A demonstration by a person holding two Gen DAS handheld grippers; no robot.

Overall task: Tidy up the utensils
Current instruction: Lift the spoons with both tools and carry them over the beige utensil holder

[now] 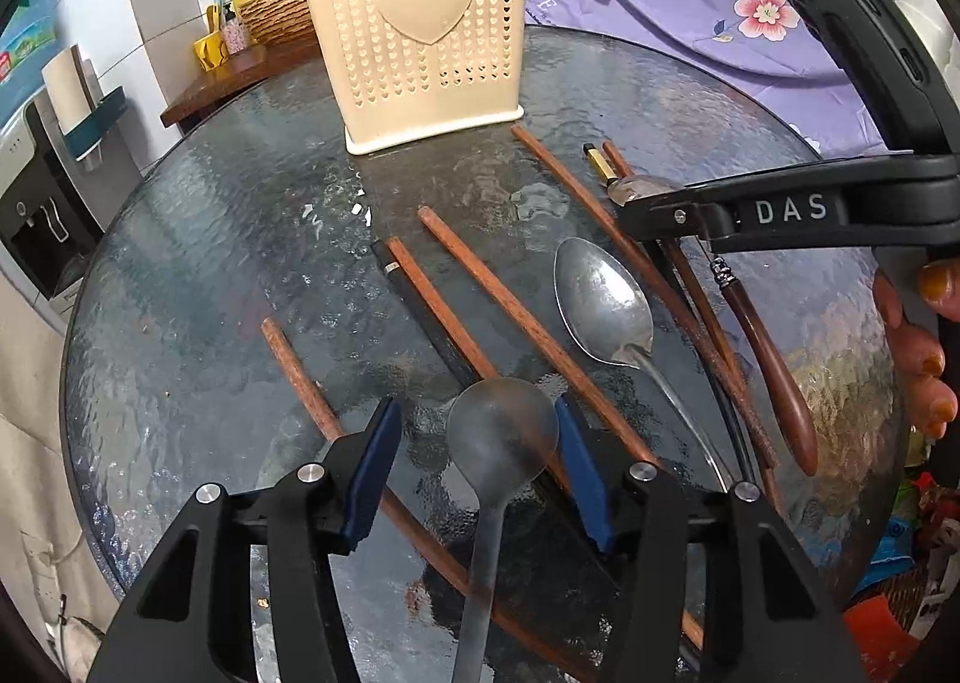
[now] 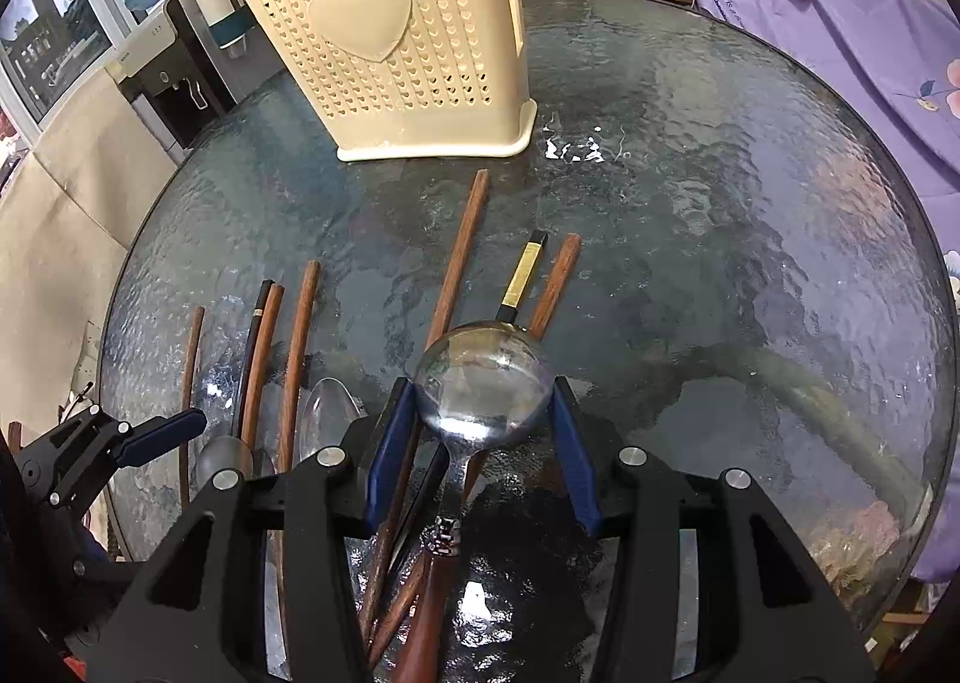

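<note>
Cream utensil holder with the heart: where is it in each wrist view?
Left wrist: cream utensil holder stands top centre, at the far side of the glass table.
Right wrist: holder sits top, left of centre, tilted by the fisheye.
Shared landmark: the gold-banded black chopstick, lying on the table nearer the grippers than the holder.

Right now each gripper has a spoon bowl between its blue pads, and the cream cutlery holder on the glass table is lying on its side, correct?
Not quite. The cutlery holder stands upright on its base on the glass table, as both wrist views show. The rest holds: the left gripper and the right gripper each have a spoon bowl between their blue pads.
</note>
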